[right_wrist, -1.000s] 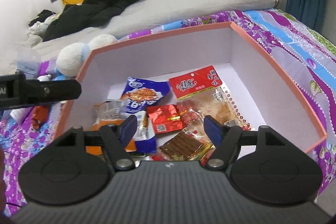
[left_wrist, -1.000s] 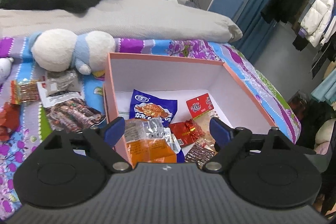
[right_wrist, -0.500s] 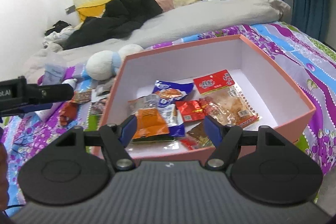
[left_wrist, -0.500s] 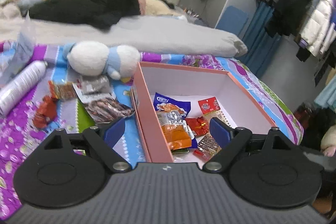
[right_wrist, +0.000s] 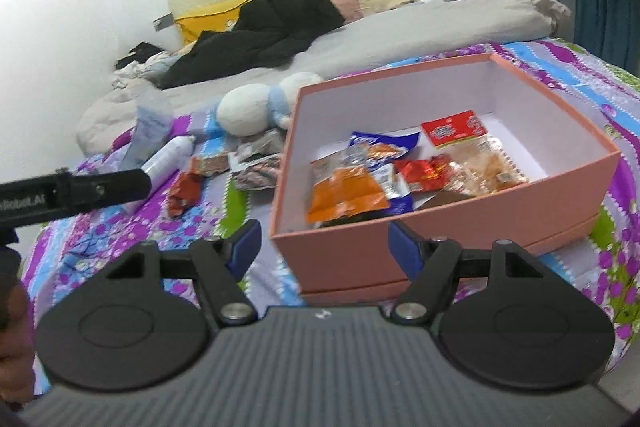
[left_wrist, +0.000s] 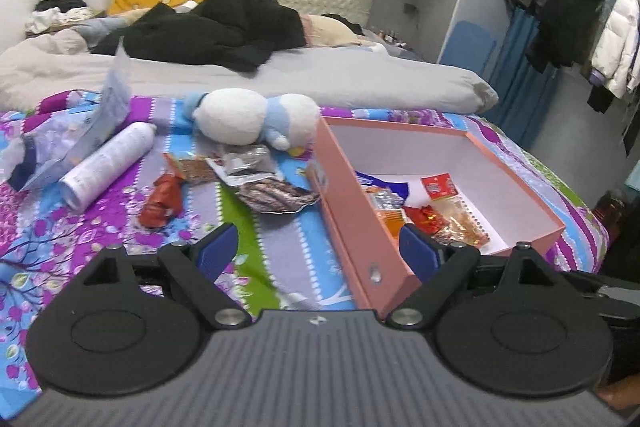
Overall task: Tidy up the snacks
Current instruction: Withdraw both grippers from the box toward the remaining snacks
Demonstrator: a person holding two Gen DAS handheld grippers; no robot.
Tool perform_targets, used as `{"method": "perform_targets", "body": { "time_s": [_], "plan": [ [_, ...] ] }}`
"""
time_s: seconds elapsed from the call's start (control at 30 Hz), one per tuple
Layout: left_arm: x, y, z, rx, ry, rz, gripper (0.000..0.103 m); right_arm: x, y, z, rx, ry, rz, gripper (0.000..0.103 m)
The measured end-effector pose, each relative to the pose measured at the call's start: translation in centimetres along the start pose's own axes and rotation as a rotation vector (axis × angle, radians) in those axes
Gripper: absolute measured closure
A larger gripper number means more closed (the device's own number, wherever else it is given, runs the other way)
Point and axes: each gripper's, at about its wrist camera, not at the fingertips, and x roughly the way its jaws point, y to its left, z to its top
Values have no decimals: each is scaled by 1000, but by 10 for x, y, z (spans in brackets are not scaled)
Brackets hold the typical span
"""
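A pink box [left_wrist: 352, 219] [right_wrist: 460, 223] sits on the flowered bedspread and holds several snack packs, among them an orange pack [right_wrist: 344, 197], a blue pack [right_wrist: 380, 147] and a red-topped pack [right_wrist: 456, 129]. Loose snacks lie left of the box: a dark meat pack [left_wrist: 276, 193], a red pack [left_wrist: 162, 201] [right_wrist: 186, 189] and a small brown pack [left_wrist: 196, 169]. My left gripper [left_wrist: 316, 253] is open and empty, above the box's near left corner. My right gripper [right_wrist: 324, 245] is open and empty, in front of the box's near wall.
A white and blue plush toy [left_wrist: 256, 119] [right_wrist: 256, 105] lies behind the loose snacks. A white spray can [left_wrist: 106, 163] and a plastic bag [left_wrist: 68, 143] lie at the left. A grey duvet [left_wrist: 320, 79] and black clothes [left_wrist: 216, 27] lie behind. Coats [left_wrist: 580, 7] hang at right.
Both grippers have pulled back and up from over the box. The left one has also swung left, so the loose snacks and spray can now show. Both stay open.
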Motion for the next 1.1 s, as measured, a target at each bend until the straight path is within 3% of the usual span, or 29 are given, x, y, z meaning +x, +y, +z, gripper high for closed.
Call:
{"method": "perform_targets", "body": {
  "time_s": [0.6,1.1],
  "plan": [
    [-38,32,-45,-60,26,69,13,-19,54,-31,-144,23,70,31],
    [20,88,-41,-126,66,125,13,31,84,-28,-272,58,71,33]
  ]
}}
